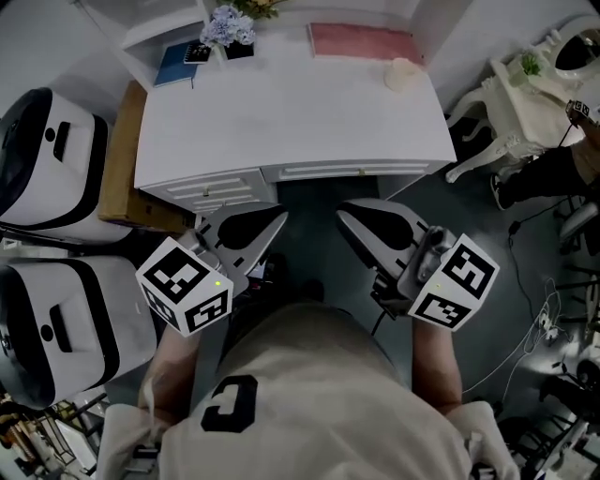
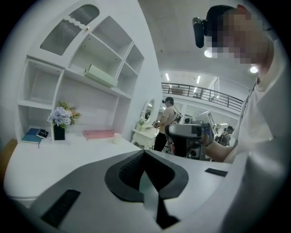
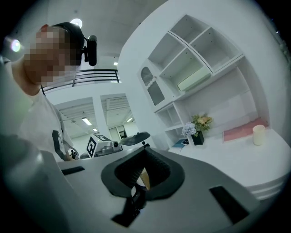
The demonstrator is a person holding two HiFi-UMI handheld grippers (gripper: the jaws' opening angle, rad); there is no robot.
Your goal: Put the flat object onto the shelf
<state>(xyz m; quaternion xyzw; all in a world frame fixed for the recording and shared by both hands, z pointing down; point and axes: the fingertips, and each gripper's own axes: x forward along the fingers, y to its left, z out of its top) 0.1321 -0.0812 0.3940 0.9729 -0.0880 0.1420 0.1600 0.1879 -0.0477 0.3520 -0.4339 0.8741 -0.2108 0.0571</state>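
Note:
A pink flat object (image 1: 361,42) lies at the back right of the white desk (image 1: 281,112), below the white shelf unit (image 2: 91,68). It also shows in the left gripper view (image 2: 98,134) and the right gripper view (image 3: 243,130). Both grippers hang in front of the desk's drawers, close to my body and well short of the pink object. My left gripper (image 1: 279,218) has its jaws together with nothing between them (image 2: 144,153). My right gripper (image 1: 343,212) is likewise shut and empty (image 3: 145,150).
A blue book (image 1: 173,64), a flower vase (image 1: 230,28) and a pale candle (image 1: 403,73) also stand on the desk. A pale green box (image 2: 101,75) lies on a shelf. White machines (image 1: 52,159) and a cardboard box (image 1: 117,159) stand left, an ornate white table (image 1: 511,103) right.

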